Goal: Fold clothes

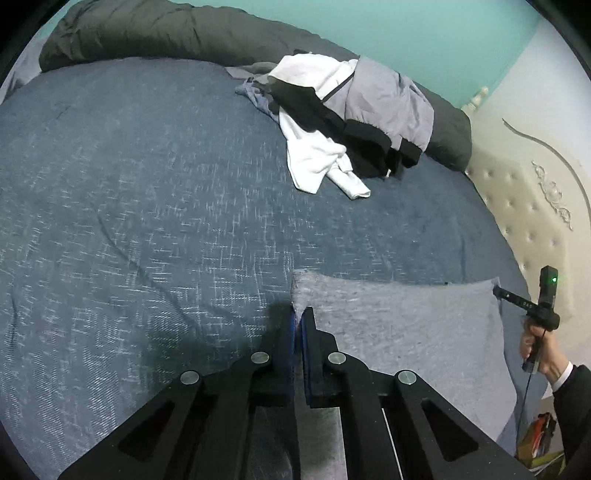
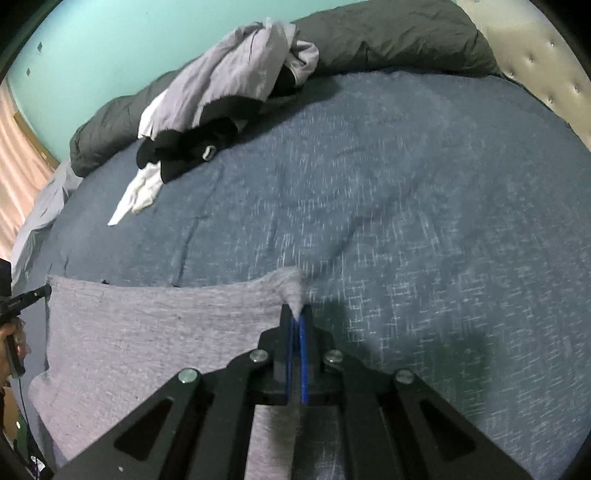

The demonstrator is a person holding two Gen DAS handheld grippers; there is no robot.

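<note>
A grey knit garment point(image 1: 399, 325) hangs stretched between both grippers above the near side of the blue bed. My left gripper point(image 1: 298, 317) is shut on its left top corner. My right gripper point(image 2: 297, 314) is shut on its other top corner, where a tuft of cloth point(image 2: 291, 284) sticks out past the fingers. The garment also fills the lower left of the right wrist view point(image 2: 147, 339). Each view shows the other gripper at the far end of the cloth: the right gripper point(image 1: 496, 291) and the left gripper point(image 2: 46, 290).
A pile of clothes point(image 1: 351, 110), white, black and light grey, lies at the far side of the blue bedspread point(image 1: 147, 206). It also shows in the right wrist view point(image 2: 221, 107). A dark rolled duvet point(image 1: 166, 33) runs along the teal wall. A tufted cream headboard point(image 1: 524, 206) stands at the right.
</note>
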